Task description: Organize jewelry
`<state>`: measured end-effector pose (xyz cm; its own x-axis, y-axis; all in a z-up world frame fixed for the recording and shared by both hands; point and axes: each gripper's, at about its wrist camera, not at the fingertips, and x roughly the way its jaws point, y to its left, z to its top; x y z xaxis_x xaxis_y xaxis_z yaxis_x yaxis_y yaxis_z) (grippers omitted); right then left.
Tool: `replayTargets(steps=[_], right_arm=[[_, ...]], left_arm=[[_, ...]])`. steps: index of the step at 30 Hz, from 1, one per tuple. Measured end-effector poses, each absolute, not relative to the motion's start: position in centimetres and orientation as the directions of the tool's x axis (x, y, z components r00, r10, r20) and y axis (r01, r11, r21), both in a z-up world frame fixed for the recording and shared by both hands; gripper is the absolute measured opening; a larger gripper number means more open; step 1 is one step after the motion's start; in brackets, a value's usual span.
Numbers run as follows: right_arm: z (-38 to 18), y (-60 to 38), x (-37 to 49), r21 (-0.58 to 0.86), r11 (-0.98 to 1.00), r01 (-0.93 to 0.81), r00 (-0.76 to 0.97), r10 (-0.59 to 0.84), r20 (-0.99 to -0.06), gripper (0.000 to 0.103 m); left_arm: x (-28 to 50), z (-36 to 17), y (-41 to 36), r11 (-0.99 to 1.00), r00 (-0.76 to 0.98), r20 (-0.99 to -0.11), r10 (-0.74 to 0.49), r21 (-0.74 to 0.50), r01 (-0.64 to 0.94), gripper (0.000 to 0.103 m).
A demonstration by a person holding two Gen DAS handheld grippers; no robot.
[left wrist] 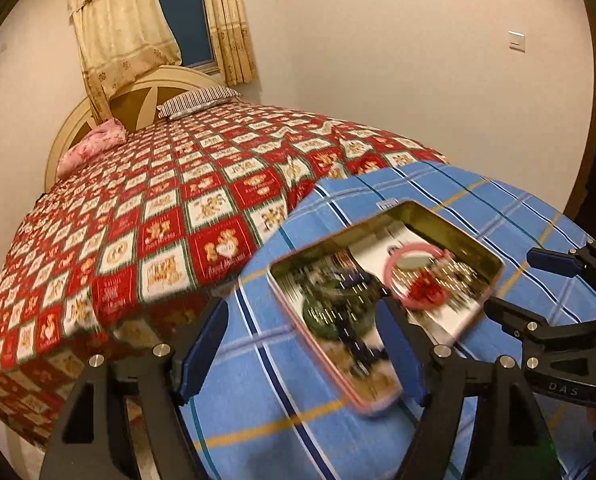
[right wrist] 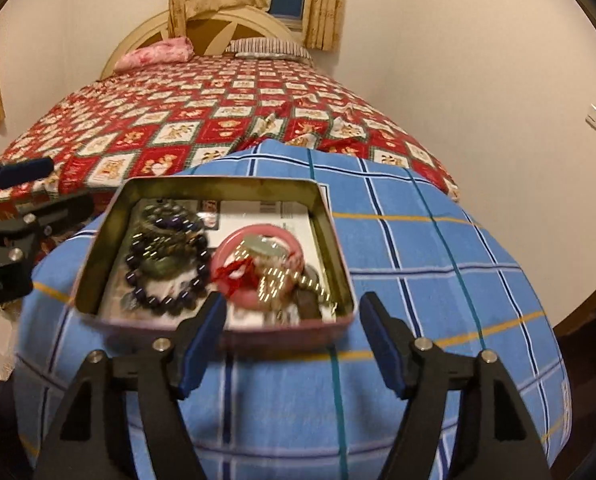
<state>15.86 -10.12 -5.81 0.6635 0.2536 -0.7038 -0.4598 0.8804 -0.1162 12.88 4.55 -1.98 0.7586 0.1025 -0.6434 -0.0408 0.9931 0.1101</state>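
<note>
An open metal tin [right wrist: 218,182] with a pink outside lies on a blue plaid cloth [right wrist: 418,260]. Inside are a dark purple bead bracelet [right wrist: 138,292], a pink bangle [right wrist: 234,245], red thread [right wrist: 230,276] and a gold chain [right wrist: 274,280]. My right gripper [right wrist: 292,336] is open just in front of the tin's near wall, pads clear of it. My left gripper [left wrist: 304,344] is open too, with the tin's [left wrist: 450,220] near corner between its fingers, untouched. The pink bangle [left wrist: 394,268] is blurred there. Each gripper shows in the other's view: right gripper [left wrist: 526,284], left gripper [right wrist: 46,190].
The blue plaid cloth [left wrist: 258,360] covers a raised bundle at the foot of a bed with a red and white patchwork quilt [right wrist: 178,120]. A pink pillow [right wrist: 158,54] and a striped pillow [right wrist: 266,48] lie by the headboard. Walls close in on the right.
</note>
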Motion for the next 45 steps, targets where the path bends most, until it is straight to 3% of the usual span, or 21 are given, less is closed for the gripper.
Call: replayTargets(steps=[16, 45], right_arm=[[-4.1, -11.5, 9.1, -0.111, 0.904, -0.413, 0.723, 0.251, -0.644, 0.077], [-2.3, -11.4, 7.1, -0.127, 0.908, -0.4, 0.764, 0.254, -0.594, 0.081]], left_arm=[[7.4, -0.5, 1.4, 0.993, 0.785, -0.616, 0.071, 0.119, 0.003, 0.076], [5.9, 1.3, 1.6, 0.994, 0.802, -0.594, 0.058, 0.109, 0.009, 0.076]])
